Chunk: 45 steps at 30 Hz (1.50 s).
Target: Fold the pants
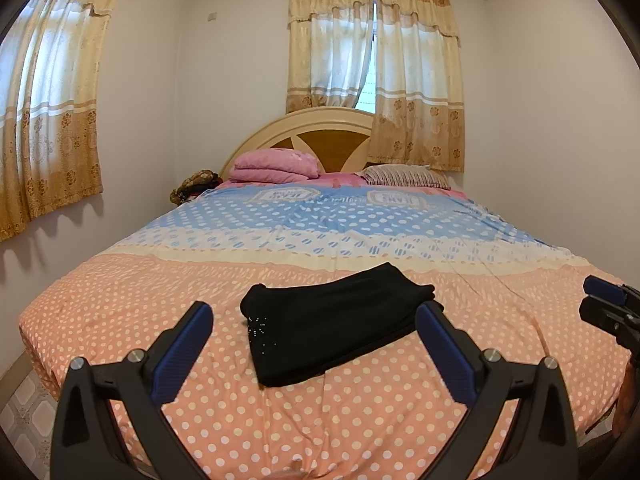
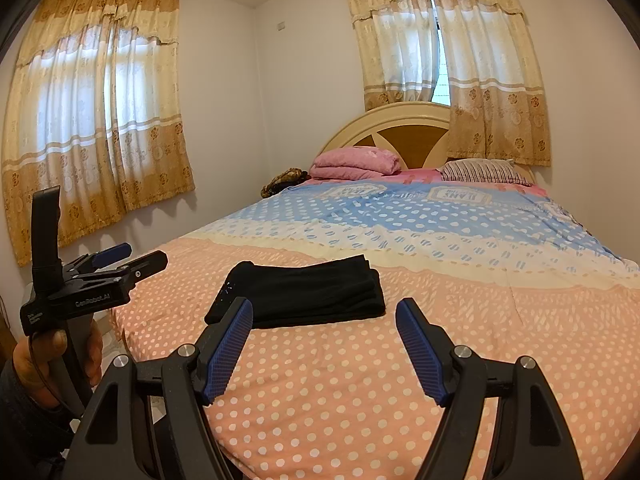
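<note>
Left wrist view, folded black pants (image 1: pixel 336 320) on bedspread (image 1: pixel 360 420), long axis left-right

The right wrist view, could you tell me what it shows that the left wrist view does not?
Only the right wrist view shows the hand gripping the left gripper from the side, and the whole left curtain. Only the left wrist view shows tiled floor and the right gripper from the side. Both show the folded pants on the bed, touched by neither gripper, plus the pillows and headboard. Both grippers are open.
</note>
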Each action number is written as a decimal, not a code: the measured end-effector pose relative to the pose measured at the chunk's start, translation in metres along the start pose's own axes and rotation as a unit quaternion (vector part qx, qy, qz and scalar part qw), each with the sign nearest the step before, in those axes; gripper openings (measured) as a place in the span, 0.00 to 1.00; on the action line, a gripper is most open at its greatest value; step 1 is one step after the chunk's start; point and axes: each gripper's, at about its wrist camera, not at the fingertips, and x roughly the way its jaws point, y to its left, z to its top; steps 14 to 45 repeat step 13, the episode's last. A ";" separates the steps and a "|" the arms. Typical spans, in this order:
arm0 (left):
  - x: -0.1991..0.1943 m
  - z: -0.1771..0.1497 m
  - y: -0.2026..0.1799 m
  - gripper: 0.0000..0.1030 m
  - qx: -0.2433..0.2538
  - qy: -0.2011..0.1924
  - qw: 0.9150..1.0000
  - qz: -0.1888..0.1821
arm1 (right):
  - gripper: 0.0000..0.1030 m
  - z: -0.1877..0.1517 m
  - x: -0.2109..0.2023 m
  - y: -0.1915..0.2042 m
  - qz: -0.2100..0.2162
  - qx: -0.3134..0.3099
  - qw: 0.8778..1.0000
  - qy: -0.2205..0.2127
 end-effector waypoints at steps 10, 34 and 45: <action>0.006 -0.004 0.003 1.00 0.005 0.008 1.000 0.006 | 0.73 -0.004 0.006 0.007 0.007 -0.005 1.000 0.011; 0.007 -0.006 0.004 1.00 0.003 0.009 1.000 0.003 | 0.73 -0.005 0.009 0.006 0.005 -0.004 1.000 0.015; 0.007 -0.006 0.004 1.00 0.003 0.009 1.000 0.003 | 0.73 -0.005 0.009 0.006 0.005 -0.004 1.000 0.015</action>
